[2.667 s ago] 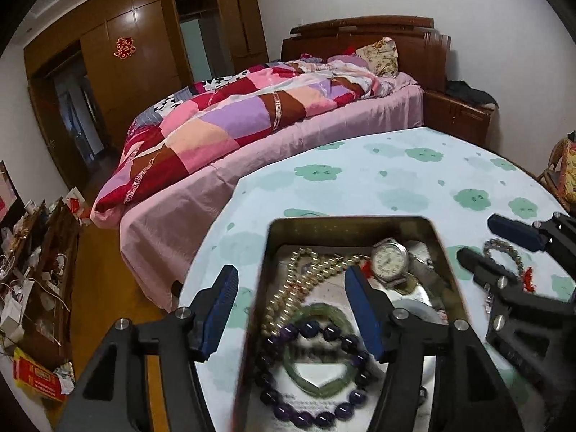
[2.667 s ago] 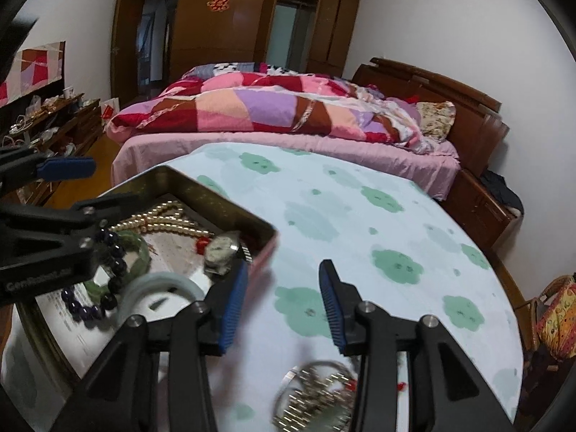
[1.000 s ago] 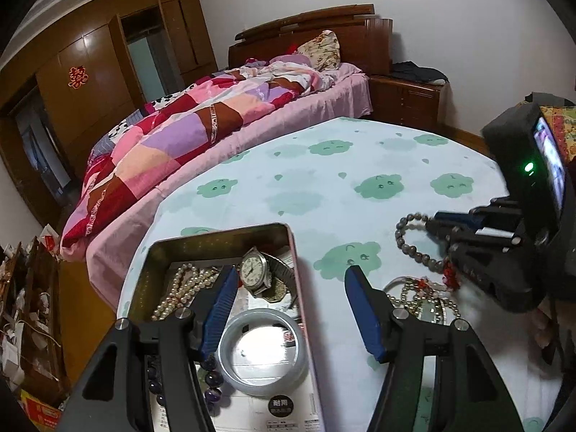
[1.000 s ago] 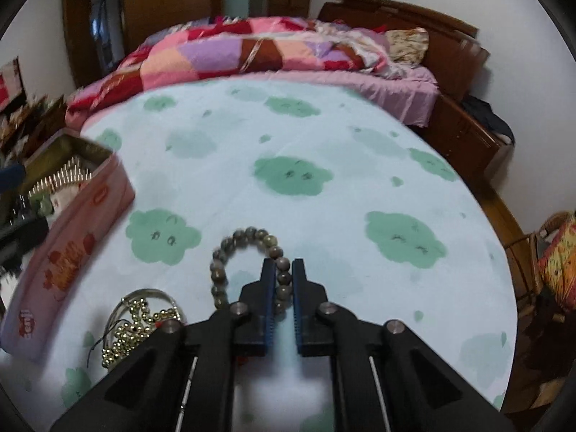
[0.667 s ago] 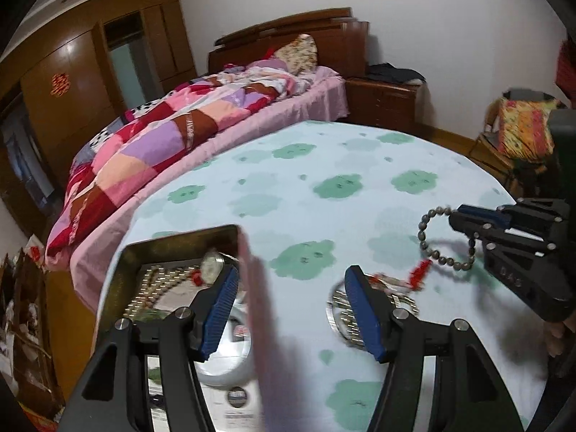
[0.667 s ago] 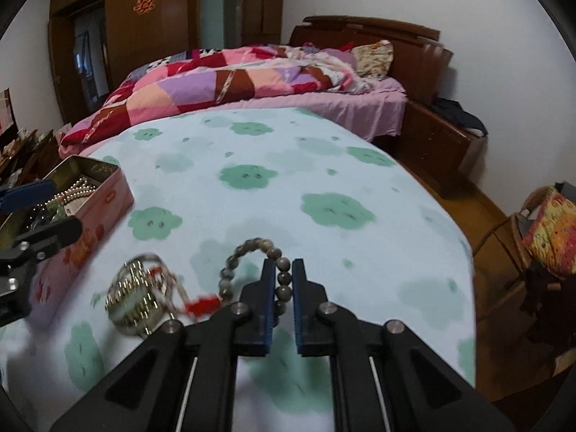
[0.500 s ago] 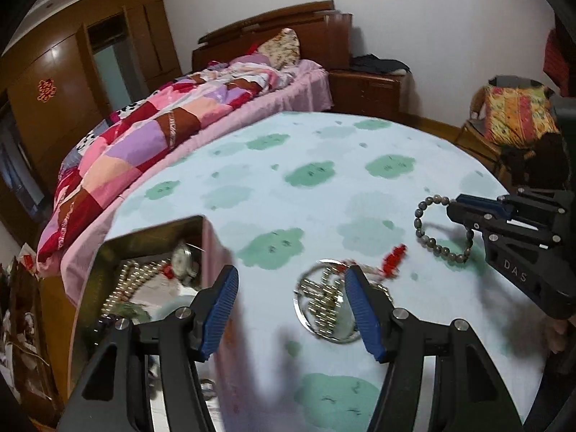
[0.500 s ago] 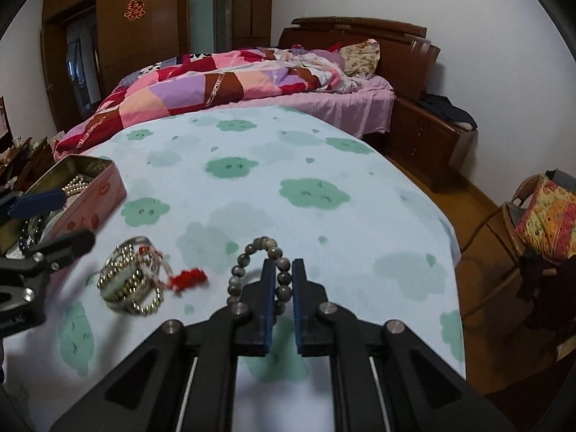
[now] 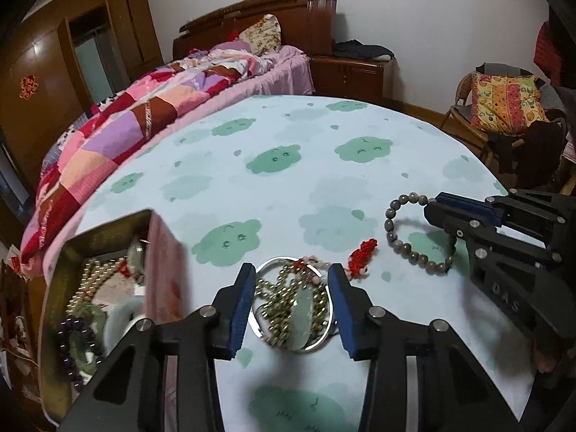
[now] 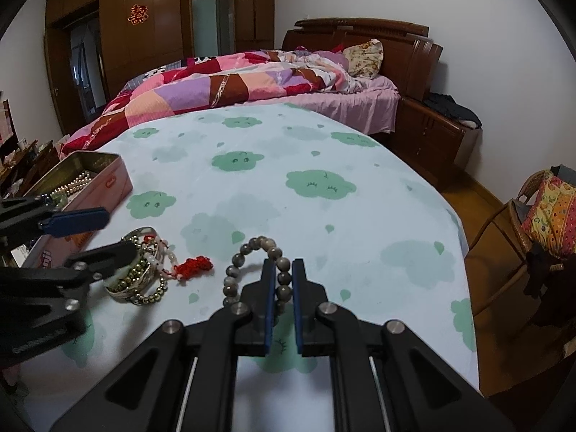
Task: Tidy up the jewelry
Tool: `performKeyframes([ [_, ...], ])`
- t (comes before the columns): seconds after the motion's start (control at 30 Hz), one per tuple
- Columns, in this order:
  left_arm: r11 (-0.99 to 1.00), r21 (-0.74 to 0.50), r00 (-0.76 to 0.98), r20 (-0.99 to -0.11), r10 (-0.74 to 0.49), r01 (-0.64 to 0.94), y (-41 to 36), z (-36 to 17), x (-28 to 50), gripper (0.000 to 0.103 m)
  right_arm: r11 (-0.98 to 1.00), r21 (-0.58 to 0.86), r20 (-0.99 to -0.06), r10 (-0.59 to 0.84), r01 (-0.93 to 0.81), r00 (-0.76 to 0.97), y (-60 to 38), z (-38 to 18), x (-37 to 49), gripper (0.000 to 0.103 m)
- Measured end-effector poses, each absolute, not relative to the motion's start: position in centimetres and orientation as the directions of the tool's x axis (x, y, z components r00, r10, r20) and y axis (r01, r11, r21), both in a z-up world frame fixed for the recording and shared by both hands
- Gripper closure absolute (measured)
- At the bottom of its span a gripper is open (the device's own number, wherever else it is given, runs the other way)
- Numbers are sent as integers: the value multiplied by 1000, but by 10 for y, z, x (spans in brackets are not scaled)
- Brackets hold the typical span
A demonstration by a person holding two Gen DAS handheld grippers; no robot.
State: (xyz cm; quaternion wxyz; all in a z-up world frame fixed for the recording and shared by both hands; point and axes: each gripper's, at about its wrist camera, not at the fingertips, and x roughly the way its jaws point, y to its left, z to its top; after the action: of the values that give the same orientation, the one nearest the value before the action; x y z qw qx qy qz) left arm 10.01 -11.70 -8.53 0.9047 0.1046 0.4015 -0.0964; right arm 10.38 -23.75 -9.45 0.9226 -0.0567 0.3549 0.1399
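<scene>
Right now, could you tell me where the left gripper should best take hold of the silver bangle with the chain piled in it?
Probably the silver bangle by opposite rim edges, from straight above: it lies flat between the open left gripper, with the gold bead chain heaped inside.

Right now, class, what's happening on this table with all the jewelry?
A person is sorting jewelry with two tools. The right hand-held gripper is shut on a grey bead bracelet, part of which rests on the cloud-print tablecloth. The left hand-held gripper is open, its fingers either side of a tangle of gold bead chain with a silver bangle and a red tassel. The pink tin already holds pearls, a watch and other bracelets.
</scene>
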Motion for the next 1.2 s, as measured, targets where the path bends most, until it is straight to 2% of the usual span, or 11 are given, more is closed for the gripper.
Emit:
performKeyframes([
  [0.07,959,108,646,-758,-91,261,-119,-92,107,62,954,-13,-671,214,-300,710,-237,-95,103,93],
  [0.1,959,101,639,-763,-95,263,-119,-95,109,75,954,-14,-671,213,-300,710,-236,-95,103,93],
  [0.13,959,92,631,-769,-104,270,-119,-97,112,93,954,-12,-672,214,-299,709,-237,-95,104,93],
  [0.17,958,91,623,-775,-104,272,-119,-99,113,97,954,-10,-674,215,-300,707,-236,-95,104,93],
  [0.63,971,38,731,-665,-152,237,-90,-34,83,97,955,-19,-671,208,-296,712,-236,-95,102,93],
  [1.2,981,77,789,-607,-95,178,-64,-13,65,97,951,-11,-607,240,-310,758,-234,-69,88,93],
])
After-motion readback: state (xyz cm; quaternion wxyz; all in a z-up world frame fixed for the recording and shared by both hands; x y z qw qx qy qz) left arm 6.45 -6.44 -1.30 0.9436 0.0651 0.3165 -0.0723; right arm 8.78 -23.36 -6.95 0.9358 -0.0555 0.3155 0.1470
